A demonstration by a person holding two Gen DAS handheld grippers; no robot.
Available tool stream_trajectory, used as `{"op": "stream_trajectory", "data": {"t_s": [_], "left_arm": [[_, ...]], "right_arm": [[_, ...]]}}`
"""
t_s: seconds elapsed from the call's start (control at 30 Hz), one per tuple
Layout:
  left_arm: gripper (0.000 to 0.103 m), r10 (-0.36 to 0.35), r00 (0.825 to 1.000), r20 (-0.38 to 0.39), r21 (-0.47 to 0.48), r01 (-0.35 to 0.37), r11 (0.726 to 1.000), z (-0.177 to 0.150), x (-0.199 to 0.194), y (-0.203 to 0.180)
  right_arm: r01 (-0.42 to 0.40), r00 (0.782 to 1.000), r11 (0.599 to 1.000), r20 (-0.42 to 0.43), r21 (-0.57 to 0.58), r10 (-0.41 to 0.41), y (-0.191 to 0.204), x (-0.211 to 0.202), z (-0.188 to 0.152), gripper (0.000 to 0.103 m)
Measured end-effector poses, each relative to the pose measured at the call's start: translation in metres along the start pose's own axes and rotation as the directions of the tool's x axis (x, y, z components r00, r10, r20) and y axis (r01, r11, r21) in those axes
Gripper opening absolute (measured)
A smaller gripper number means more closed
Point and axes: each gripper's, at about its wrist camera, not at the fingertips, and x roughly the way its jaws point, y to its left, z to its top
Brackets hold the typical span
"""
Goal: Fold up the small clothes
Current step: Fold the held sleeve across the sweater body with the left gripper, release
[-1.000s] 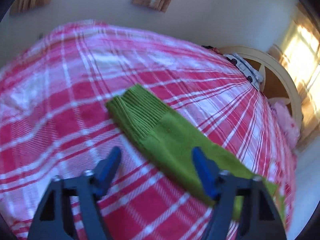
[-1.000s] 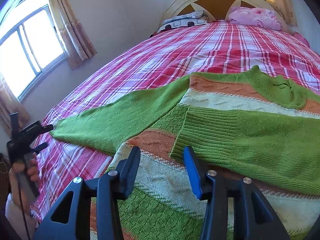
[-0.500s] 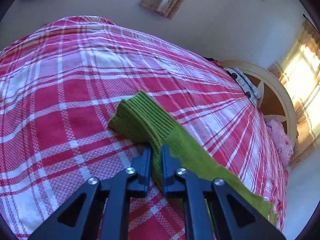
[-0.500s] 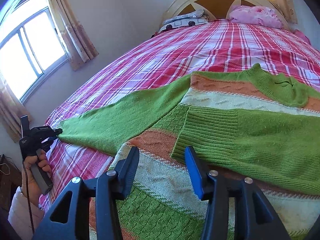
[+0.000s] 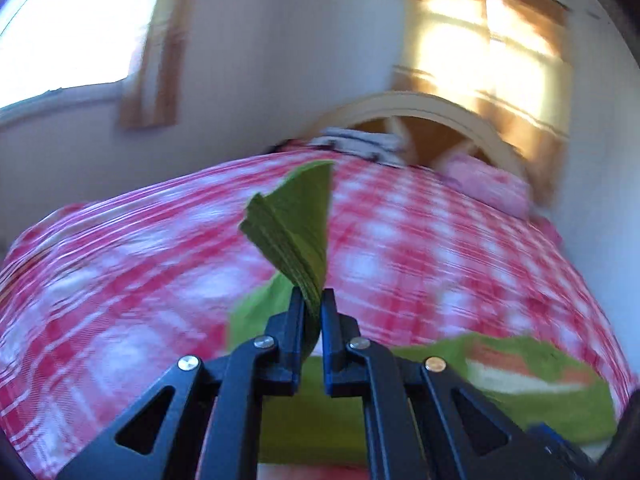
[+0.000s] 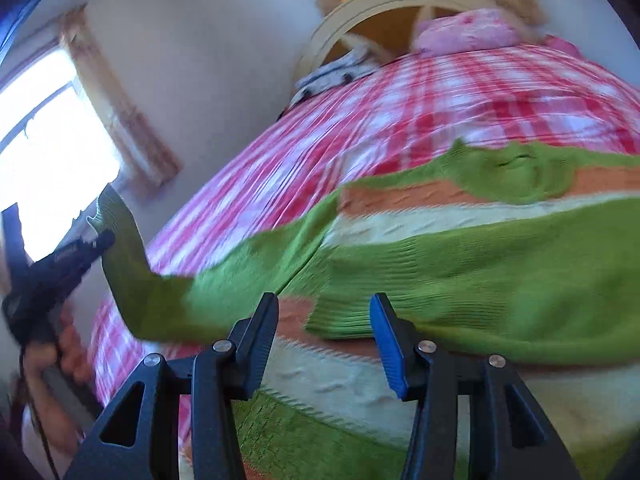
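Observation:
A small knitted sweater in green, orange and cream stripes lies spread on the red plaid bed. One green sleeve is folded across its chest. My left gripper is shut on the ribbed cuff of the other green sleeve and holds it up off the bed. In the right wrist view that same left gripper shows at the far left with the sleeve hanging from it. My right gripper stands open just above the sweater's lower front, with nothing between its fingers.
A cream arched headboard stands at the far end, with a pink pillow and a folded grey-white cloth in front of it. Curtained windows line the left wall. A person's hand grips the left tool's handle.
My left gripper closed on the green sleeve cuff, then lifted it off the bed and swung towards the sweater. My right gripper stayed open and shifted slightly over the sweater.

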Motion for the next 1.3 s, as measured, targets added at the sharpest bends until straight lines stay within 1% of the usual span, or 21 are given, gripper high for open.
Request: {"op": "stream_trajectory", "data": {"t_s": [0.03,0.13,0.23,0.37,0.53,0.63,0.67,0.7,0.73,0.77,0.8,0.83,0.9,0.93,1.0,1.07,1.1,1.13,1.17,1.23,1.3], "left_arm": [[0.008,-0.048,0.999,-0.005,0.033,0.048,0.998,-0.005,-0.004,-0.023],[0.008,-0.137,0.99,-0.04,0.102,0.14,0.985,-0.021,-0.01,-0.068],[0.008,-0.214,0.971,-0.104,0.15,0.228,0.962,-0.048,-0.008,-0.115],[0.008,-0.224,0.96,-0.169,0.217,0.258,0.942,-0.082,-0.003,-0.153],[0.007,-0.192,0.953,-0.236,0.283,0.256,0.924,-0.109,0.005,-0.18],[0.01,-0.182,0.935,-0.304,0.307,0.277,0.911,-0.116,0.012,-0.189],[0.011,-0.189,0.927,-0.324,0.3,0.29,0.909,-0.116,0.013,-0.187],[0.02,-0.196,0.915,-0.354,0.291,0.307,0.906,-0.117,0.013,-0.185],[0.035,-0.199,0.902,-0.384,0.284,0.321,0.904,-0.118,0.012,-0.181],[0.045,-0.199,0.889,-0.413,0.272,0.329,0.904,-0.119,0.008,-0.174],[0.067,-0.198,0.885,-0.422,0.26,0.327,0.909,-0.118,0.001,-0.167],[0.083,-0.205,0.886,-0.415,0.243,0.325,0.914,-0.119,-0.005,-0.158],[0.092,-0.223,0.907,-0.359,0.194,0.306,0.932,-0.12,-0.025,-0.13],[0.092,-0.21,0.917,-0.34,0.179,0.282,0.942,-0.121,-0.031,-0.118],[0.092,-0.12,0.938,-0.327,0.155,0.178,0.972,-0.127,-0.032,-0.092],[0.091,-0.066,0.94,-0.334,0.116,0.11,0.987,-0.136,-0.027,-0.075],[0.091,-0.048,0.932,-0.36,0.091,0.086,0.992,-0.142,-0.022,-0.069],[0.091,-0.061,0.917,-0.394,0.053,0.09,0.995,-0.146,-0.018,-0.064],[0.091,-0.101,0.91,-0.402,-0.005,0.108,0.994,-0.146,-0.017,-0.057],[0.091,-0.129,0.906,-0.402,-0.069,0.111,0.991,-0.147,-0.017,-0.051],[0.092,-0.122,0.906,-0.405,-0.065,0.105,0.992,-0.151,-0.018,-0.055]], "right_arm": [[0.021,1.0,0.999,0.015,0.028,-0.021,-0.005,-0.008,0.001,0.049],[0.078,0.996,0.992,0.037,0.1,-0.082,-0.024,-0.034,0.001,0.049],[0.133,0.988,0.981,0.054,0.138,-0.141,-0.047,-0.062,0.001,0.049],[0.188,0.979,0.964,0.041,0.19,-0.199,-0.076,-0.09,-0.005,0.049],[0.214,0.973,0.953,0.037,0.212,-0.227,-0.093,-0.109,-0.017,0.049],[0.217,0.974,0.954,0.026,0.206,-0.227,-0.095,-0.108,-0.019,0.049],[0.217,0.974,0.955,0.019,0.204,-0.225,-0.097,-0.109,-0.02,0.05],[0.216,0.975,0.955,0.012,0.203,-0.223,-0.096,-0.108,-0.02,0.05],[0.215,0.975,0.955,0.008,0.204,-0.221,-0.096,-0.108,-0.022,0.055],[0.213,0.976,0.955,0.003,0.207,-0.218,-0.096,-0.108,-0.022,0.062],[0.204,0.978,0.956,0.003,0.211,-0.21,-0.097,-0.109,-0.022,0.064],[0.194,0.98,0.958,0.007,0.213,-0.2,-0.097,-0.111,-0.022,0.067],[0.171,0.984,0.963,0.021,0.21,-0.179,-0.096,-0.115,-0.019,0.067],[0.155,0.986,0.965,0.027,0.21,-0.164,-0.096,-0.116,-0.016,0.068],[0.093,0.994,0.969,0.035,0.228,-0.103,-0.096,-0.116,-0.008,0.068],[0.021,0.998,0.964,0.046,0.264,-0.034,-0.096,-0.11,0.004,0.07],[0.004,0.999,0.962,0.04,0.273,-0.016,-0.093,-0.103,0.01,0.072],[0.004,1.0,0.965,0.023,0.261,-0.011,-0.09,-0.092,0.017,0.072],[0.02,1.0,0.972,0.006,0.233,-0.022,-0.085,-0.08,0.023,0.072],[0.065,0.998,0.982,-0.02,0.177,-0.062,-0.076,-0.057,0.031,0.072],[0.088,0.995,0.987,-0.064,0.135,-0.08,-0.071,-0.033,0.034,0.072]]}}
